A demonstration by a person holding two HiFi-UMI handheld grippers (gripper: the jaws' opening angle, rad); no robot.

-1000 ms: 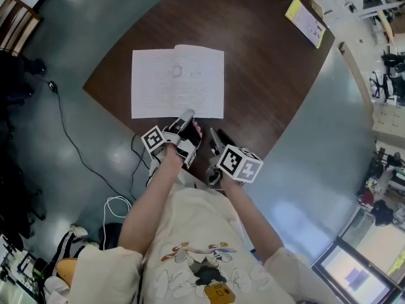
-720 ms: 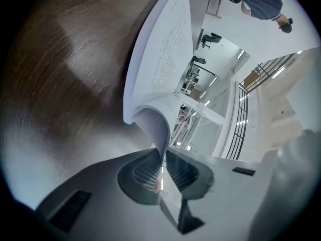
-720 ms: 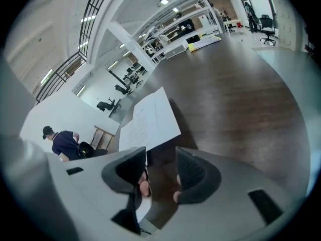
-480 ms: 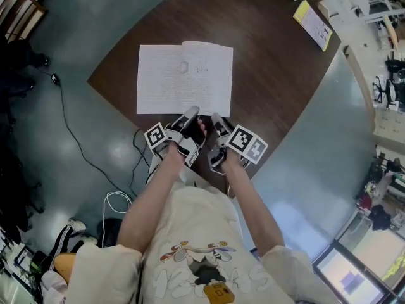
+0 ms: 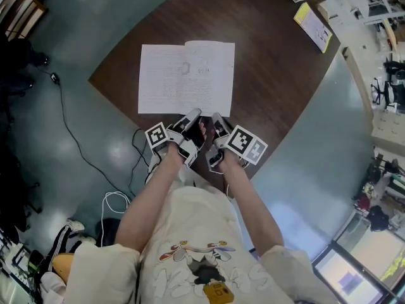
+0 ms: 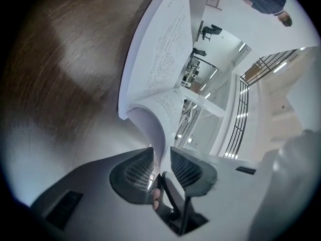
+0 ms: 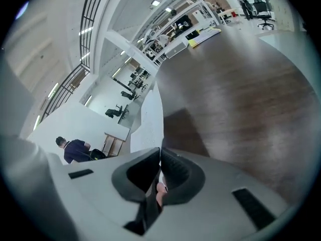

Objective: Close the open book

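The open book (image 5: pixel 186 78) lies flat with white printed pages on the dark brown round table (image 5: pixel 272 75). Both grippers sit side by side at its near edge. In the left gripper view a page (image 6: pixel 150 129) curls up from the book (image 6: pixel 158 59) and runs down between the jaws of my left gripper (image 6: pixel 161 152), which are opening, with a thin gap beside the paper. My left gripper (image 5: pixel 190 119) is at the near edge's middle. My right gripper (image 5: pixel 217 120) is at the near right corner. In its own view my right gripper (image 7: pixel 160 152) is shut on a white page edge (image 7: pixel 149 119).
A yellow-edged booklet (image 5: pixel 313 23) lies at the table's far right rim. The table's near edge runs just under the grippers, with grey floor and a black cable (image 5: pixel 69 138) beyond. A person in dark clothes (image 7: pixel 75 149) stands far off. Screens (image 5: pixel 354 271) stand at the lower right.
My right gripper moved forward to the book's near right corner, beside the left one, and its jaws closed. My left gripper stayed at the near edge.
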